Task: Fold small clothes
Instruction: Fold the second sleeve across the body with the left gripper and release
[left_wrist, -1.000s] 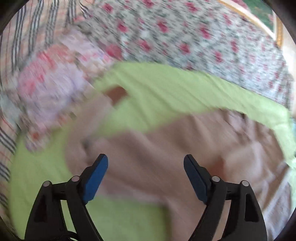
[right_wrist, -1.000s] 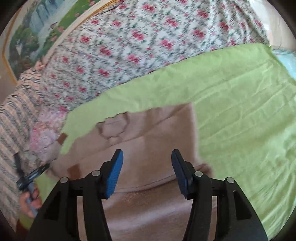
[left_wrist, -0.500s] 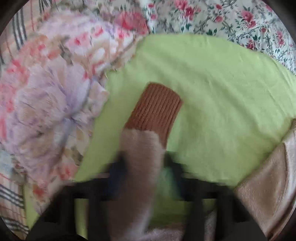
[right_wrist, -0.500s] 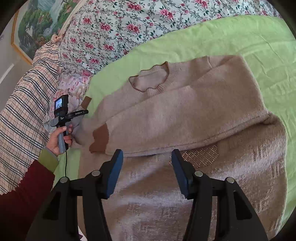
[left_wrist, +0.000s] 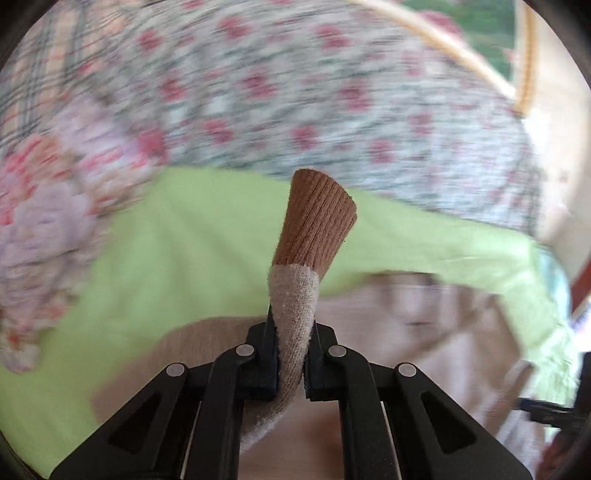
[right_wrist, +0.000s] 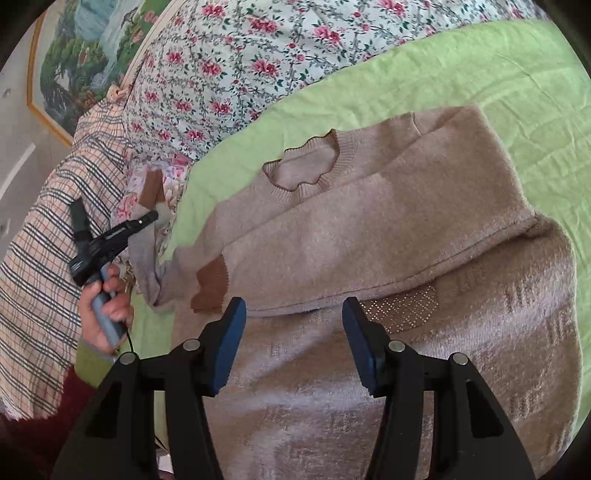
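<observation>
A beige knit sweater (right_wrist: 369, 229) lies flat on the green sheet (right_wrist: 480, 74), neckline toward the far side. One sleeve is folded across its chest and ends in a brown cuff (right_wrist: 212, 286). My left gripper (left_wrist: 291, 332) is shut on the other sleeve (left_wrist: 295, 295), whose brown ribbed cuff (left_wrist: 316, 225) stands up past the fingertips. In the right wrist view that left gripper (right_wrist: 147, 218) holds the sleeve raised off the sweater's left edge. My right gripper (right_wrist: 291, 314) hangs open over the sweater's lower body, with nothing between its blue pads.
A floral quilt (right_wrist: 258, 55) bounds the sheet at the back, and a plaid blanket (right_wrist: 37, 258) lies at the left. A pink flowered cloth (left_wrist: 40, 236) sits beside the lifted sleeve. A framed painting (right_wrist: 85, 55) hangs behind. A hand (right_wrist: 103, 314) in a dark red sleeve grips the left tool.
My left gripper went from wide open to shut on the sleeve near its cuff and lifted it off the sheet. My right gripper dipped toward the sweater, then held still, open.
</observation>
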